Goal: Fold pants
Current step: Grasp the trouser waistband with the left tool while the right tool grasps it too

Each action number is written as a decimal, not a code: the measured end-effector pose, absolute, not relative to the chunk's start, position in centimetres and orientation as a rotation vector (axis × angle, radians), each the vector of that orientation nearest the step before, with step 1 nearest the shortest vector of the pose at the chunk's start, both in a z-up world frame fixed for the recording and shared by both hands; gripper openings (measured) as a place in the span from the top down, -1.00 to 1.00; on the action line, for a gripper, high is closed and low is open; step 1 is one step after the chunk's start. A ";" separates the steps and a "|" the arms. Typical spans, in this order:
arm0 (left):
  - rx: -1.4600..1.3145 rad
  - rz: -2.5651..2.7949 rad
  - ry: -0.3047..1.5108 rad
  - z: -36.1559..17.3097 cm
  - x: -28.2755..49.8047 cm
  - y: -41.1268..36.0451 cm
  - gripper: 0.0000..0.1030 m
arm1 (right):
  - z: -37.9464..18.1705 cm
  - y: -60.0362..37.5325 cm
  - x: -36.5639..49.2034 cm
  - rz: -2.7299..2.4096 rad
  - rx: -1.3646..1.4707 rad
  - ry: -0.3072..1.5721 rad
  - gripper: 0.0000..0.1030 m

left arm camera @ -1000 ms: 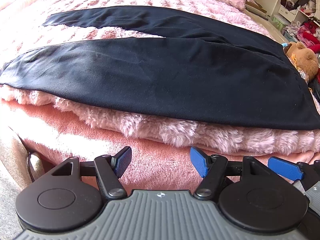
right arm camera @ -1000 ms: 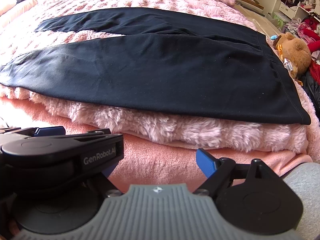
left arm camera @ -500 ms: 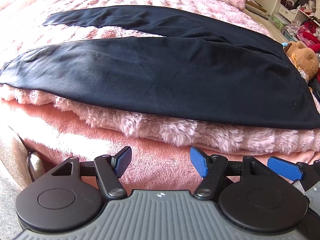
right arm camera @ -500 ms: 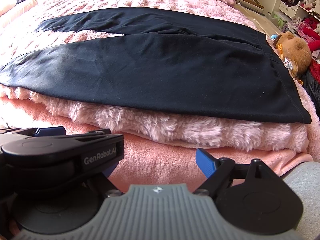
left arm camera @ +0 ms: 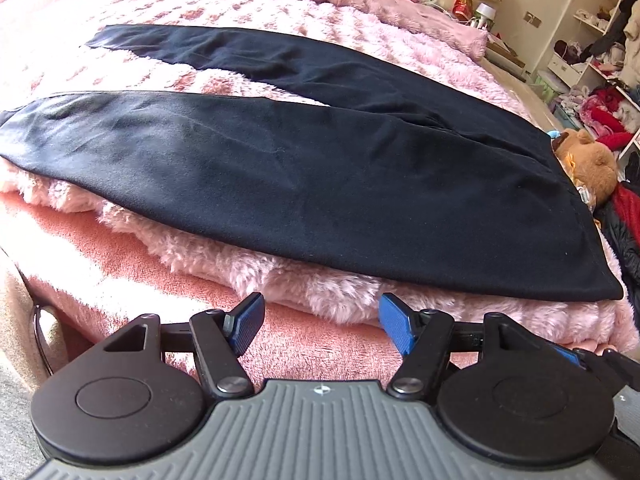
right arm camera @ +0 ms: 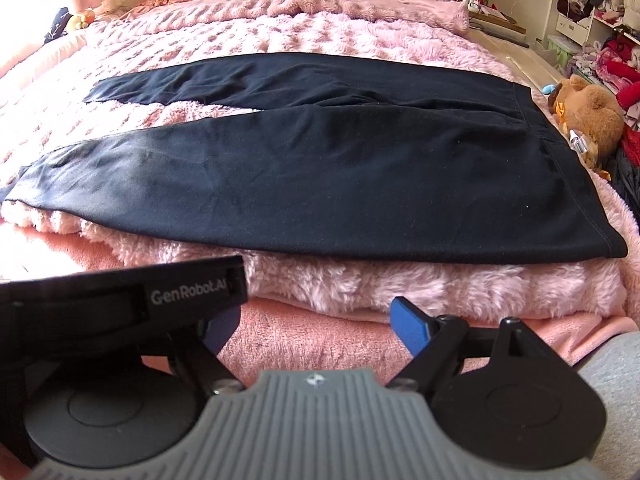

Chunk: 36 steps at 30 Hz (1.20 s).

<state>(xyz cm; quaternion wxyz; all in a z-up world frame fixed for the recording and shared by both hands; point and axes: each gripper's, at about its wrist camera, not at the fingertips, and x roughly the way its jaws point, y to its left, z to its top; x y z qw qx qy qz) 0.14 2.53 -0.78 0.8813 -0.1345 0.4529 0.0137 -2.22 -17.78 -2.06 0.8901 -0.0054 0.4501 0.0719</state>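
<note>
Left wrist view: black soft-fabric pants lie flat, unfolded, on fluffy pink blanket covering bed; waistband right, two legs spread apart toward left. Left gripper released, blue pads wide apart, empty, hovering near bed edge, short of fabric. Right wrist view: right gripper likewise released, holding nothing. Brown teddy bear beside waistband. Judgement: no fold made yet; whole task remains.

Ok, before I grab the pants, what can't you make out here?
- Near leg cuff: left wrist view, cut off by the left edge.
- Right claw: right wrist view, its left finger mostly hidden behind the left claw.
- Shelf items: both views, too small and blurred to identify.
</note>
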 end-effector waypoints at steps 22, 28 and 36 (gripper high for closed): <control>-1.158 0.544 0.559 -4.8 2.5 41.9 -0.16 | -3.9 -19.3 0.9 0.289 0.358 0.919 -0.53; -1.117 0.650 0.419 -4.6 0.9 46.6 -0.15 | -4.1 -18.3 1.2 0.326 0.329 0.902 -0.53; -1.312 0.530 0.413 -8.2 0.4 49.7 0.23 | -5.3 -17.9 2.2 0.346 0.409 0.934 -0.53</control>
